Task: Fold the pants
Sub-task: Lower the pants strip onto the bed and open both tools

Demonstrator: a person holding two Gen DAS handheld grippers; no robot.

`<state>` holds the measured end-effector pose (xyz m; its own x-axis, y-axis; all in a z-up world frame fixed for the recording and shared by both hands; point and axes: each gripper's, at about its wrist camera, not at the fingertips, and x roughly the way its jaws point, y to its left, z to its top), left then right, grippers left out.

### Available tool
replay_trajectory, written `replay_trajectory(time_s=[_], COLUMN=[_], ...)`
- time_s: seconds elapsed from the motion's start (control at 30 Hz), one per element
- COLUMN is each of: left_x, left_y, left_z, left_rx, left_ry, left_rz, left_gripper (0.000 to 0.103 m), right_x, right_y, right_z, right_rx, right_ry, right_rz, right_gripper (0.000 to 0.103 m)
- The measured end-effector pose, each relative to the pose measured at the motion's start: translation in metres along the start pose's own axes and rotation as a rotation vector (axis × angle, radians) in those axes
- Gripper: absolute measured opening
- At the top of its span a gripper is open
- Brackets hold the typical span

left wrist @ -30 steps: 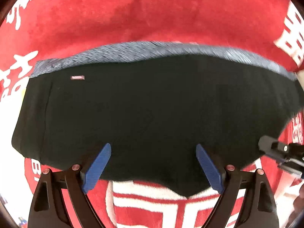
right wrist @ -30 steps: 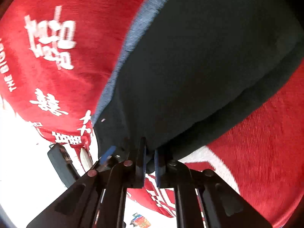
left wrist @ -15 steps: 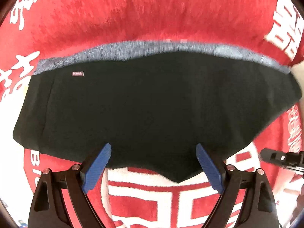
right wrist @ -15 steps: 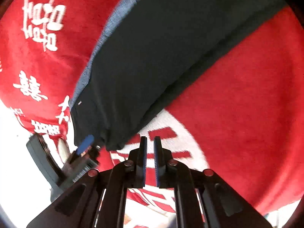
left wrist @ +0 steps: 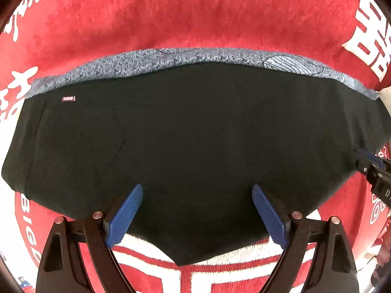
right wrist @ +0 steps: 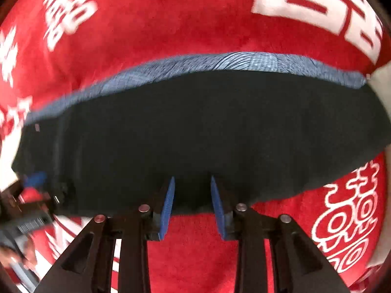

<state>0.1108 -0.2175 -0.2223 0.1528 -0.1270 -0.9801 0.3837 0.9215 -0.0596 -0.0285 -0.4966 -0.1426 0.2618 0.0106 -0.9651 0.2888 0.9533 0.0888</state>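
Note:
The black pants (left wrist: pixel 195 134) lie folded flat on a red blanket, with a blue-grey patterned band (left wrist: pixel 195 56) along their far edge and a small label (left wrist: pixel 68 99) at the far left. My left gripper (left wrist: pixel 197 190) hangs open over the pants' near edge, with nothing between its blue pads. The right gripper (right wrist: pixel 191 180) hovers over the near edge of the pants (right wrist: pixel 195 122); its jaws are opening and nothing is between them. Each gripper shows in the other's view: the right gripper (left wrist: pixel 369 166) at the right edge, the left gripper (right wrist: pixel 36 183) at the left.
The red blanket (left wrist: pixel 195 12) with large white characters covers the whole surface under the pants. A pale surface shows past its edge at the far right (right wrist: pixel 381 80) and at the left (left wrist: pixel 5 195). Part of a hand (right wrist: pixel 24 256) is at the lower left.
The right gripper was shut on the pants' edge, let it go, rolled round square to the pants, and its jaws have parted. The left gripper shifted slightly over the pants and stayed open.

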Motion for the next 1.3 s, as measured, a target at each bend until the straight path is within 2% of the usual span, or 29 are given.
replay_trajectory(time_s=[0.1, 0.27, 0.4, 0.83, 0.9, 1.0, 1.17, 1.3], left_x=[0.000, 0.000, 0.002, 0.000, 0.000, -0.001, -0.016, -0.033], left_y=[0.002, -0.002, -0.002, -0.020, -0.025, -0.031, -0.044, -0.058], left_z=[-0.001, 0.001, 0.005, 0.016, 0.017, 0.020, 0.014, 0.018], left_rx=[-0.024, -0.001, -0.024, 0.015, 0.027, 0.041, 0.050, 0.064], left_ry=[0.015, 0.015, 0.031, 0.031, 0.027, 0.023, 0.027, 0.004], left_rz=[-0.010, 0.006, 0.020, 0.095, 0.114, 0.142, 0.179, 0.151], left_gripper=[0.092, 0.092, 0.098, 0.098, 0.098, 0.098, 0.098, 0.098], right_x=[0.000, 0.001, 0.000, -0.010, -0.013, -0.016, -0.031, -0.041], right_y=[0.000, 0.007, 0.004, -0.005, -0.010, -0.016, -0.033, -0.052], right_z=[-0.002, -0.001, -0.002, -0.015, -0.015, -0.019, -0.028, -0.037], right_rx=[0.004, -0.026, -0.039, -0.026, -0.014, 0.010, 0.070, 0.118], right_ry=[-0.019, -0.014, -0.005, 0.008, 0.021, 0.040, 0.028, 0.031], right_rz=[-0.013, -0.031, -0.006, 0.036, 0.058, 0.068, 0.100, 0.120], right_gripper=[0.034, 0.034, 0.034, 0.037, 0.041, 0.052, 0.054, 0.062])
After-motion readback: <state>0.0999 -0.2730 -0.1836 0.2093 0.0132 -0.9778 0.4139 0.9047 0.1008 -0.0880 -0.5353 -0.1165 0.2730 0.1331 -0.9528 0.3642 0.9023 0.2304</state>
